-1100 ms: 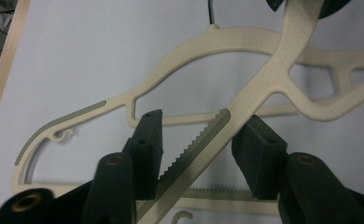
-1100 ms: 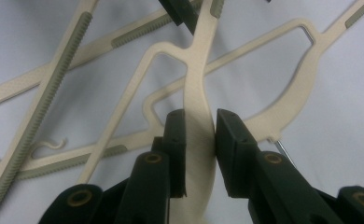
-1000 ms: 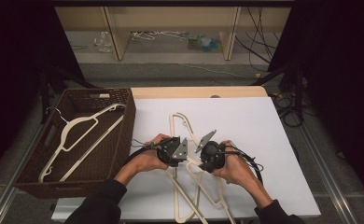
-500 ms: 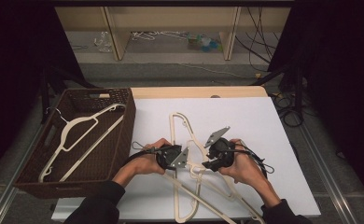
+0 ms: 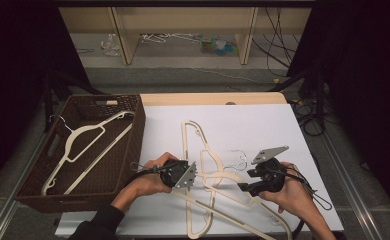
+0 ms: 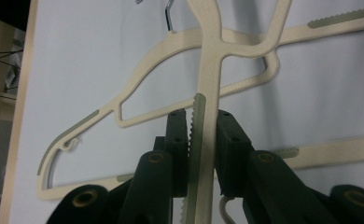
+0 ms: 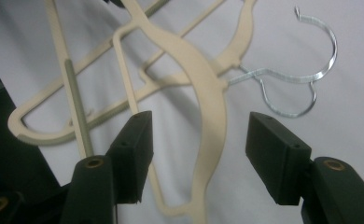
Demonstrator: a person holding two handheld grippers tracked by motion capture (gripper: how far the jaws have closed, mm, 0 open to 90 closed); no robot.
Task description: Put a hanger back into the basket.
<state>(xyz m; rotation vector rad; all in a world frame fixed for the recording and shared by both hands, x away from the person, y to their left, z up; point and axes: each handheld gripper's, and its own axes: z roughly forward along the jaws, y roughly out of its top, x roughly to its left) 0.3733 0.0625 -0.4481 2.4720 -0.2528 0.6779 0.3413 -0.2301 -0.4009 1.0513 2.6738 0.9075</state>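
Cream hanger [image 6: 208, 140] pinched by left fingers [image 6: 178, 140]; right fingers [image 7: 136, 144] wide apart.

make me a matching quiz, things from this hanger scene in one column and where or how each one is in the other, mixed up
Things:
1. left gripper
2. right gripper
3. dark brown woven basket
4. bright metal wire hook

States or places:
A. holds one cream plastic hanger, beside the white table top
B. jaws apart over a cream hanger arm, not closed
C. lies flat on the white surface at a hanger's neck
D. jaws closed on a cream hanger bar with a ridged grey strip

Pairs: 1-D, 2-B, 3-A, 4-C
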